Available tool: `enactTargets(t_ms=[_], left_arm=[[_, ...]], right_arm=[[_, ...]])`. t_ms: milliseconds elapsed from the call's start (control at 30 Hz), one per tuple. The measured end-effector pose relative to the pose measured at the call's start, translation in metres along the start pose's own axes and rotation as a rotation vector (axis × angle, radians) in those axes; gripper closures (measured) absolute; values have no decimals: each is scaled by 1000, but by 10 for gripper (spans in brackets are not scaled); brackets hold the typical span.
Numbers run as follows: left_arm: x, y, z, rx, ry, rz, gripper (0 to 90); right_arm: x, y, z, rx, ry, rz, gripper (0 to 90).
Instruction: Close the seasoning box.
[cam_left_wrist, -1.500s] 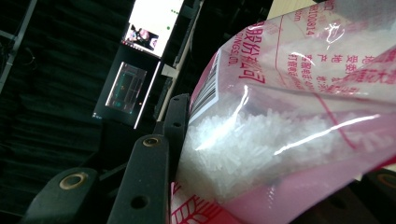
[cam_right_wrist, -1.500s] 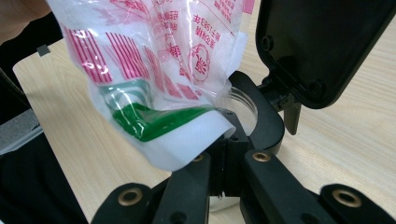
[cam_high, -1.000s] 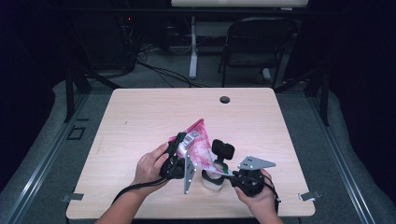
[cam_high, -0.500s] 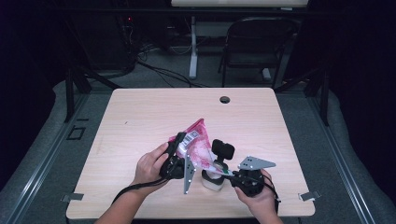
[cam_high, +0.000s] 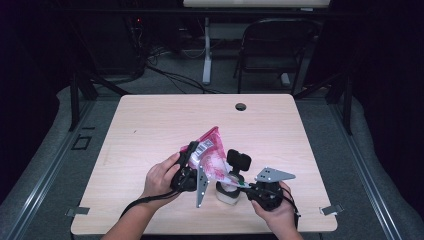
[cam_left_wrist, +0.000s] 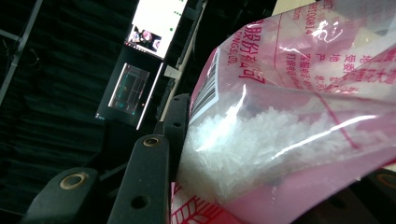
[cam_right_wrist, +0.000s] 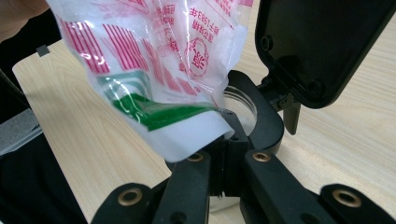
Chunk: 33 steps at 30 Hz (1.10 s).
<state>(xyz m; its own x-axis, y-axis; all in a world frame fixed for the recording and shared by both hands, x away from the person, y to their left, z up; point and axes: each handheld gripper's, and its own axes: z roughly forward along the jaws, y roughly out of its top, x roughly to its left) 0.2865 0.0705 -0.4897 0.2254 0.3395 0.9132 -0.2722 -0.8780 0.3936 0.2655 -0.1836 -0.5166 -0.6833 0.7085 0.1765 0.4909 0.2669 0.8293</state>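
Observation:
A pink and clear plastic bag (cam_high: 210, 150) of white crystals is held tilted over the near part of the table. My left gripper (cam_high: 187, 172) is shut on its upper body, and one black jaw presses the bag's (cam_left_wrist: 289, 121) side in the left gripper view (cam_left_wrist: 261, 186). My right gripper (cam_high: 241, 184) is shut on the bag's low corner (cam_right_wrist: 187, 116), its jaws (cam_right_wrist: 229, 135) meeting at the green-edged tip. Right under that corner stands a small white jar (cam_high: 227, 195) with a clear rim (cam_right_wrist: 245, 109), its black flip lid (cam_right_wrist: 322, 46) raised.
The light wooden table (cam_high: 150, 125) has a round cable hole (cam_high: 240, 106) near its far edge. A folding chair (cam_high: 275, 50) and cables sit on the floor beyond. Both of the person's hands rest near the front edge.

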Motion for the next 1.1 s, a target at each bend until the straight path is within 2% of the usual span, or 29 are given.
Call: enactTargets(t_ms=[200, 233, 600, 633, 1033, 1100], left_arm=[[-1, -4, 2, 25, -29, -27, 687], [-1, -5, 2, 16, -25, -26, 687], [-1, -13, 5, 43, -65, -74, 691], [-2, -15, 6, 50, -76, -92, 691], [-5, -26, 11, 72, -134, -173, 694], [-6, -27, 11, 86, -142, -177, 694]], right_arm=[[1, 0, -1, -1, -2, 0, 900], [1, 0, -1, 0, -3, -2, 900], [2, 2, -1, -8, 1, -10, 900], [2, 3, -1, -15, 6, -10, 900], [3, 6, -2, -29, 13, -18, 900], [4, 6, -2, -37, 14, -21, 900]])
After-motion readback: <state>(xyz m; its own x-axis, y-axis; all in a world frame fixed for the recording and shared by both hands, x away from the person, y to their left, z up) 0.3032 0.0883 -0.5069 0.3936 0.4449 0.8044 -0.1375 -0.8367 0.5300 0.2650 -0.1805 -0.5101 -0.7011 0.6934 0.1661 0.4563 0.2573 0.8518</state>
